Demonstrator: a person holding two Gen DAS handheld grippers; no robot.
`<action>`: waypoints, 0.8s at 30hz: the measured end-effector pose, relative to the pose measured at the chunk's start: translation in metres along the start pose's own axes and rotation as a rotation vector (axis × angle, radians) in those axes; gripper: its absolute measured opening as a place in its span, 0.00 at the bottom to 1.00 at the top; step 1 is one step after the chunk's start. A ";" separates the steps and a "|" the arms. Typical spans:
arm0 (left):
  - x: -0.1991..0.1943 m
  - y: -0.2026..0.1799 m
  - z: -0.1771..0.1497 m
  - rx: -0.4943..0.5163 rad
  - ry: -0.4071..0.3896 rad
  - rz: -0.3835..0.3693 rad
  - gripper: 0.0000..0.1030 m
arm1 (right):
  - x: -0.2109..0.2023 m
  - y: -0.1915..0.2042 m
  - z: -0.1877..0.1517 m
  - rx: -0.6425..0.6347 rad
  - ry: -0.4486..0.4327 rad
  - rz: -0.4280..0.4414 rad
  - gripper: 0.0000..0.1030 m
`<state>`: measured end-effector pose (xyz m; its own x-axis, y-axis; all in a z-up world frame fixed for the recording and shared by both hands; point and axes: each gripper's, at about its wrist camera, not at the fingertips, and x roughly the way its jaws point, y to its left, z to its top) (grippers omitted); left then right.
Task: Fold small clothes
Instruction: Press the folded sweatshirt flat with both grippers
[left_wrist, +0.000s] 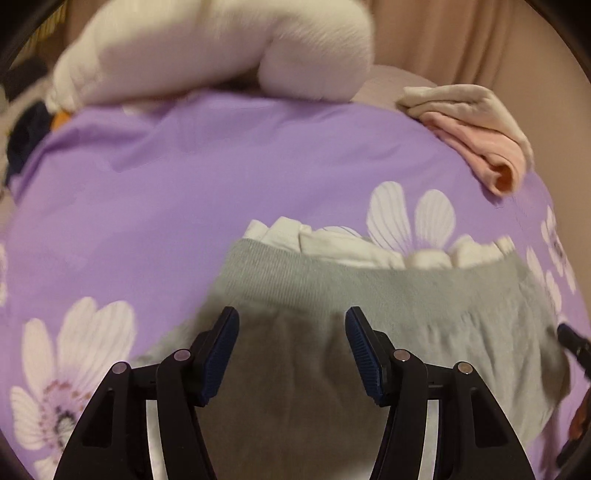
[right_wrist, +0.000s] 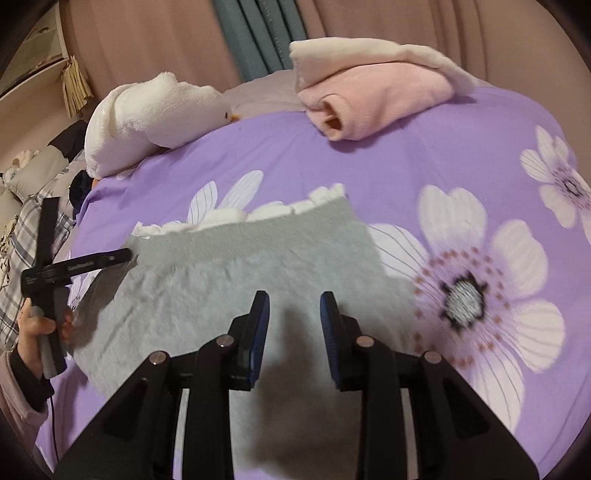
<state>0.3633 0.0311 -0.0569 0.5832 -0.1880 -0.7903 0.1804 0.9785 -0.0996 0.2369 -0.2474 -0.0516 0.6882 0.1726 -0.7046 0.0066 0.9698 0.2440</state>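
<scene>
A grey fuzzy garment (left_wrist: 369, 295) (right_wrist: 229, 280) with a ribbed band and a white ruffle trim (left_wrist: 332, 243) (right_wrist: 221, 218) lies flat on the purple flowered bedspread (left_wrist: 221, 166) (right_wrist: 406, 155). My left gripper (left_wrist: 291, 332) hovers over the garment's left part, jaws apart, nothing between the blue pads. In the right wrist view the left gripper (right_wrist: 125, 254) sits in a person's hand (right_wrist: 33, 328), its tip at the garment's left edge. My right gripper (right_wrist: 294, 299) hangs over the garment's near middle, jaws narrowly apart and empty.
A folded pink and cream pile of clothes (left_wrist: 476, 129) (right_wrist: 369, 96) rests at the bed's far right. A white plush duck (left_wrist: 221, 48) (right_wrist: 147, 118) lies at the far left. Curtains (right_wrist: 258, 33) hang behind; plaid bedding (right_wrist: 22, 236) is off the left edge.
</scene>
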 end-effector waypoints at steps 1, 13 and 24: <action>-0.009 -0.001 -0.006 0.016 -0.014 0.004 0.57 | -0.004 -0.004 -0.003 0.005 -0.002 0.000 0.28; -0.044 0.004 -0.064 0.079 0.016 0.002 0.57 | -0.009 -0.018 -0.044 0.092 0.043 0.003 0.26; -0.043 0.010 -0.088 0.050 0.065 -0.003 0.57 | -0.018 -0.013 -0.045 0.137 0.055 -0.008 0.31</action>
<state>0.2706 0.0567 -0.0768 0.5300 -0.1830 -0.8280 0.2226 0.9722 -0.0724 0.1920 -0.2553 -0.0720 0.6473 0.1774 -0.7413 0.1140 0.9391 0.3242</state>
